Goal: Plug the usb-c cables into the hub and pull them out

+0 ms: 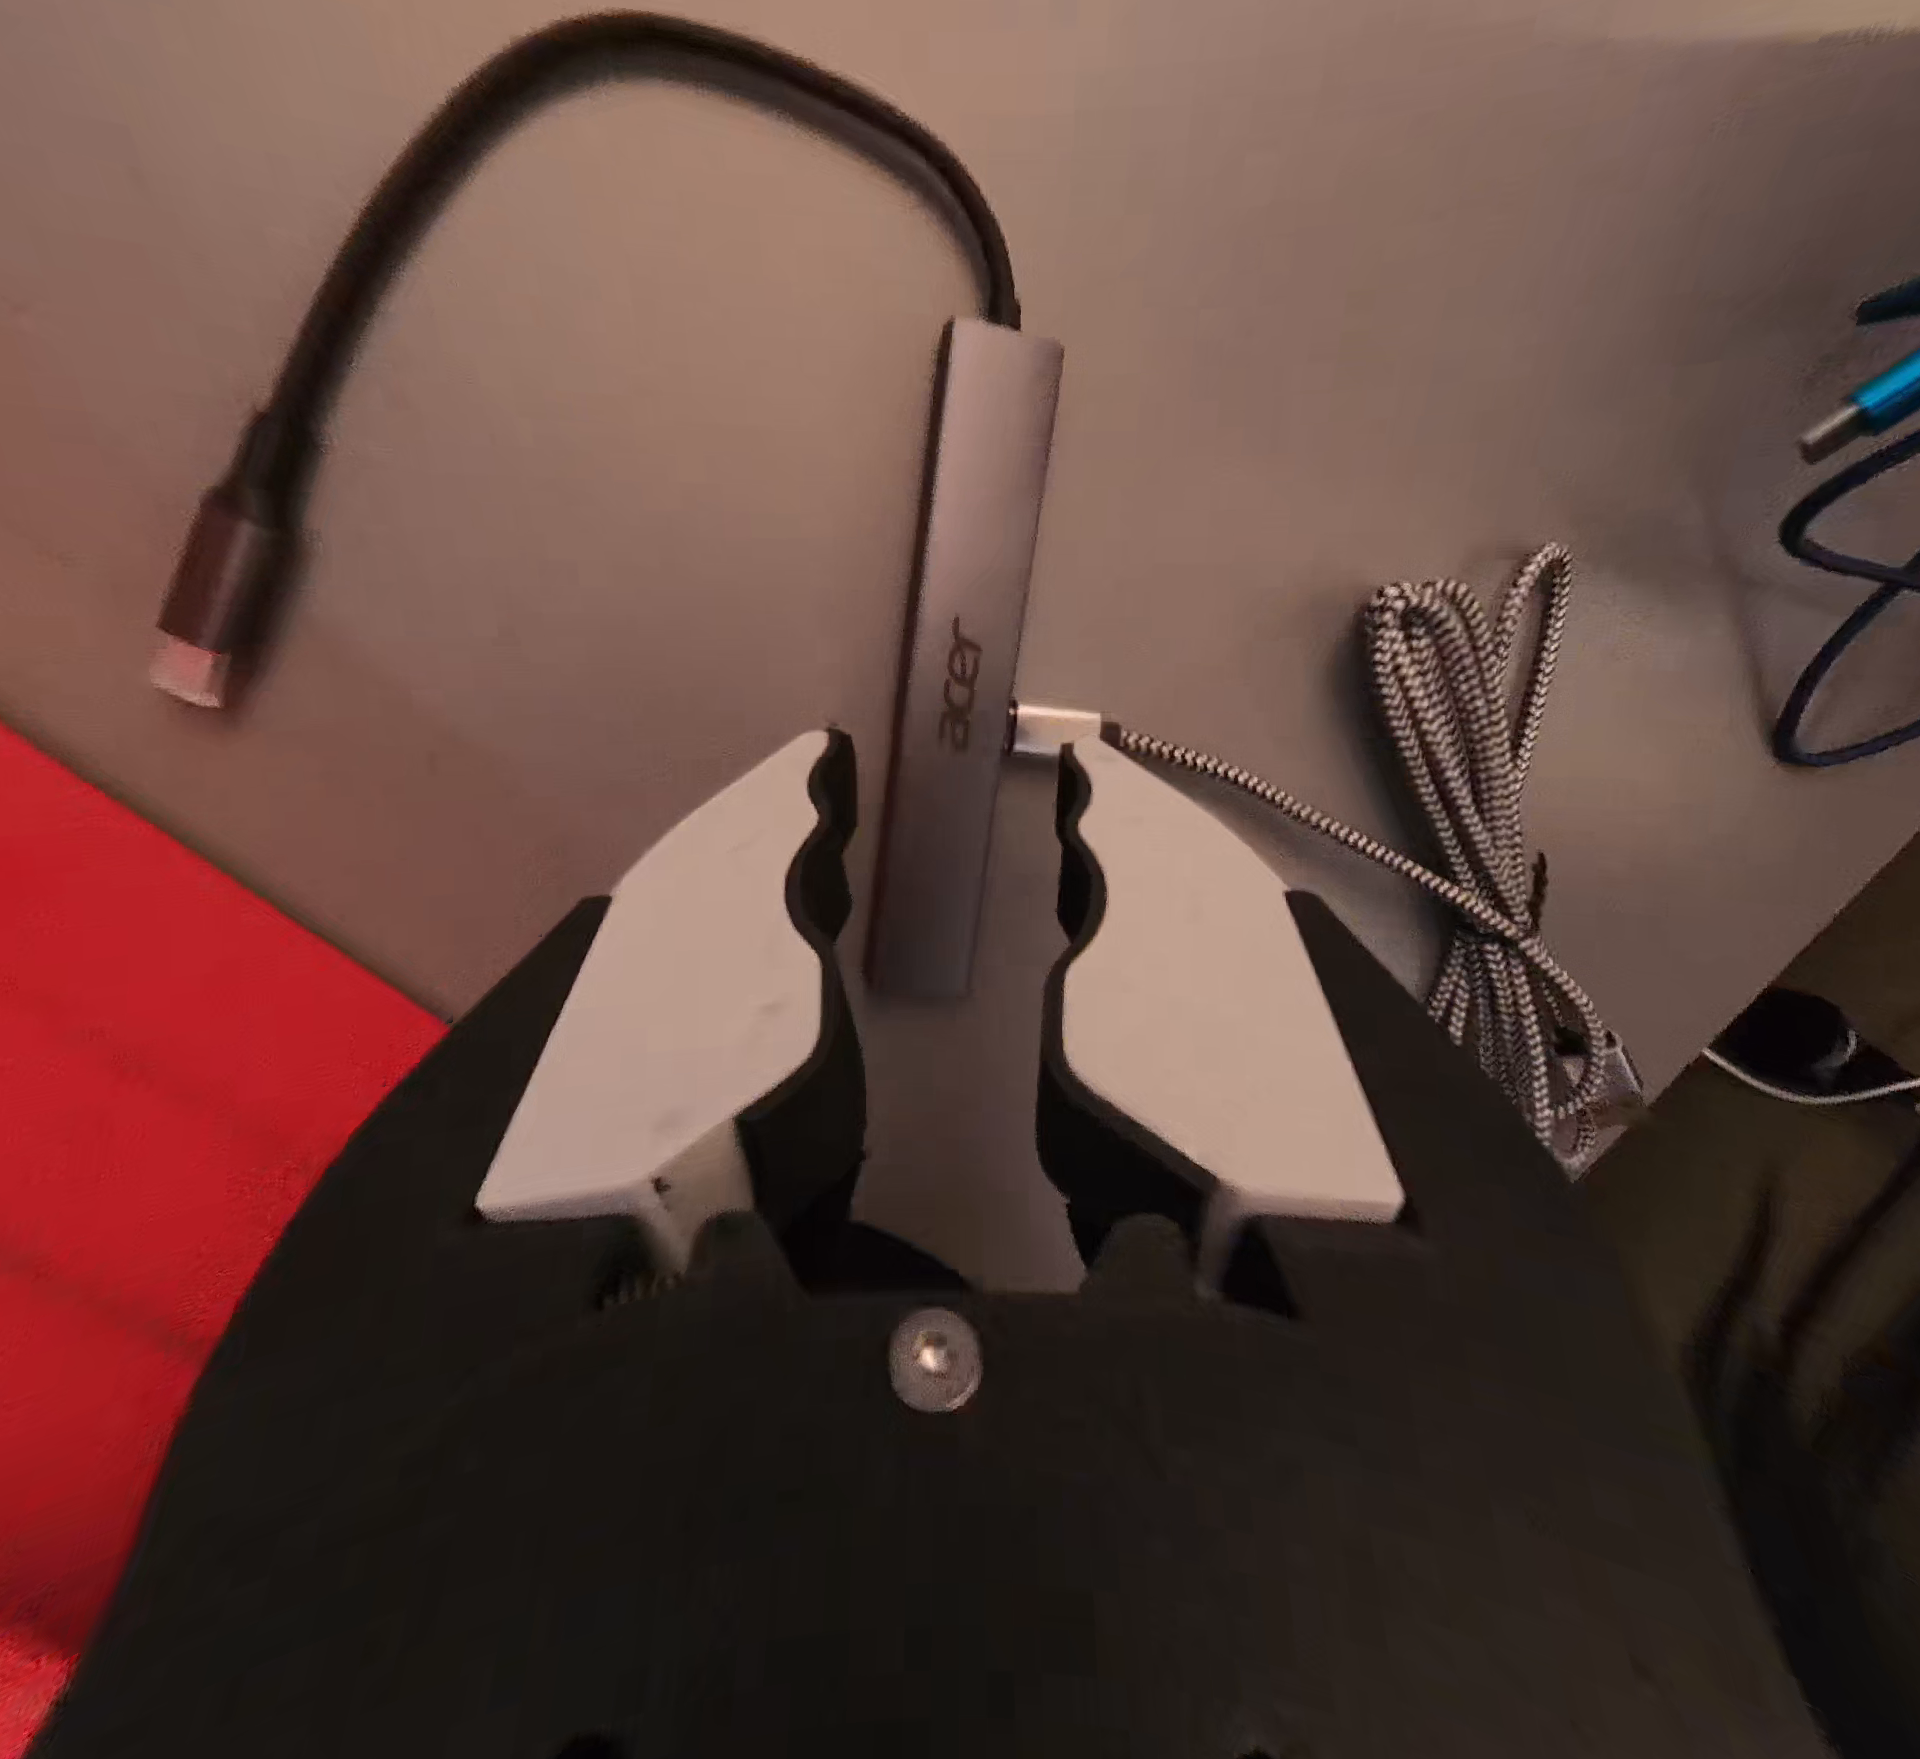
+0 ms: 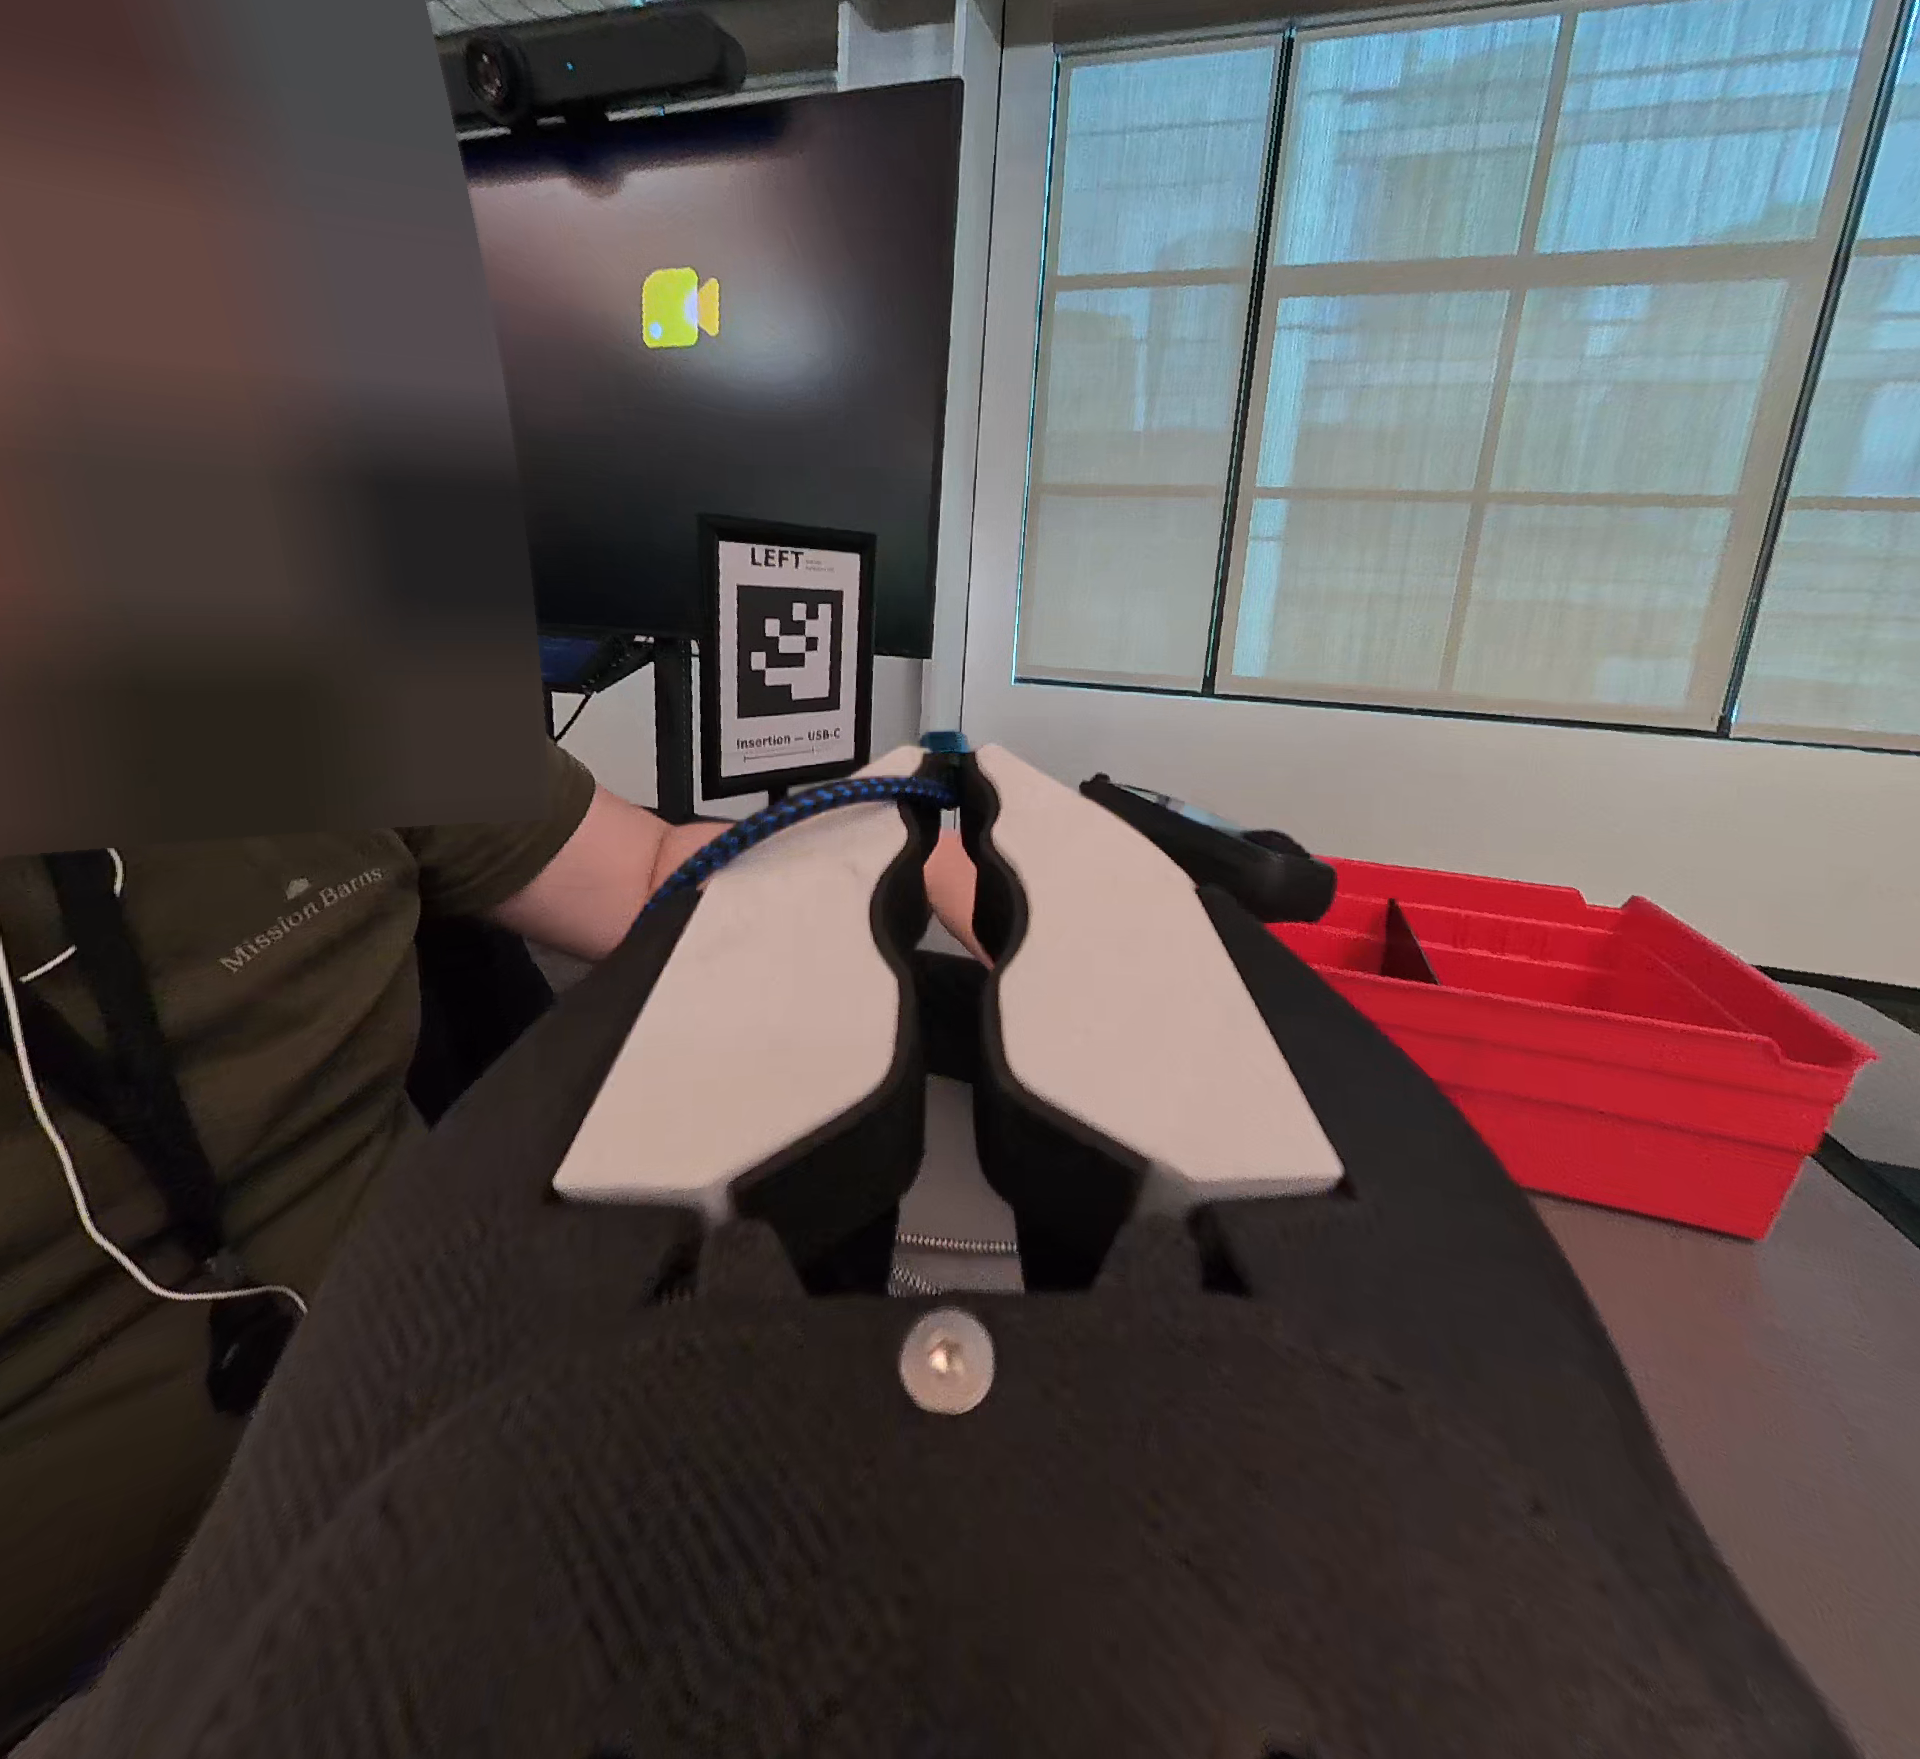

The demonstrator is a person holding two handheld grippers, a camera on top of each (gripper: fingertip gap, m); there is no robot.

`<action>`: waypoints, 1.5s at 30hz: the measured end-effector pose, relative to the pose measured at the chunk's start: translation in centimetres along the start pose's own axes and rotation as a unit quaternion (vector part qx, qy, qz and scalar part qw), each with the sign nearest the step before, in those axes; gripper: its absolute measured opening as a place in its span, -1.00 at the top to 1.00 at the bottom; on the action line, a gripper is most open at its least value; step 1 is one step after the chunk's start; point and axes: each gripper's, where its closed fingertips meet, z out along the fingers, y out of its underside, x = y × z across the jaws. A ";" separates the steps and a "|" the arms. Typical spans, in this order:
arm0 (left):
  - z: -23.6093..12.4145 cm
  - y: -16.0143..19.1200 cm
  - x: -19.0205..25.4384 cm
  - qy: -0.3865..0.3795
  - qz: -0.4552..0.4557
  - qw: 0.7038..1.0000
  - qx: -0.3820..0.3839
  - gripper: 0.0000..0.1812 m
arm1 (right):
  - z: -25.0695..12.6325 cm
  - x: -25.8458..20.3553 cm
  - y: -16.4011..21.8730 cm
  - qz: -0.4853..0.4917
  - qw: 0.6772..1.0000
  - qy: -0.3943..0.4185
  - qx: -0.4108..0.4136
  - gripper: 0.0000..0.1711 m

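Jaws of left gripper point(image 1: 951, 753) straddle hub point(image 1: 971, 629); right gripper point(image 2: 956, 764) pinches blue cable point(image 2: 790, 821).

My left gripper point(image 1: 951, 753) points down, its fingers point(image 1: 727, 930) spread apart with a clear gap between the tips, pressing on nothing. My right gripper point(image 2: 954, 759) is raised and roughly level, its fingers point(image 2: 790, 961) nearly together, the tips pinched on a blue braided cable point(image 2: 790, 816) that trails off to their left.
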 end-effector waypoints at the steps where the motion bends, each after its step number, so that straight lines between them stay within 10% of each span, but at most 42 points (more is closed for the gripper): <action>1: 0.0 0.3 0.0 -0.003 0.007 1.000 -0.010 0.60 | 0.1 0.1 0.4 -0.001 1.000 0.003 -0.012 0.96; 12: 0.9 -2.3 0.6 0.053 -0.001 0.998 -0.038 0.47 | 1.3 1.9 5.0 -0.035 0.990 0.065 -0.122 0.96; 20: 1.6 -1.6 -0.9 -0.053 0.052 0.994 -0.086 0.47 | 1.1 2.0 5.1 -0.041 0.988 0.069 -0.130 0.96; 33: 2.0 -1.5 0.0 -0.070 0.105 0.983 -0.135 0.77 | 0.6 2.4 5.3 -0.054 0.982 0.091 -0.157 0.96; 45: -5.2 -7.7 3.8 0.098 0.012 0.958 0.269 0.77 | 2.0 4.3 9.2 -0.325 0.867 0.198 -0.323 0.96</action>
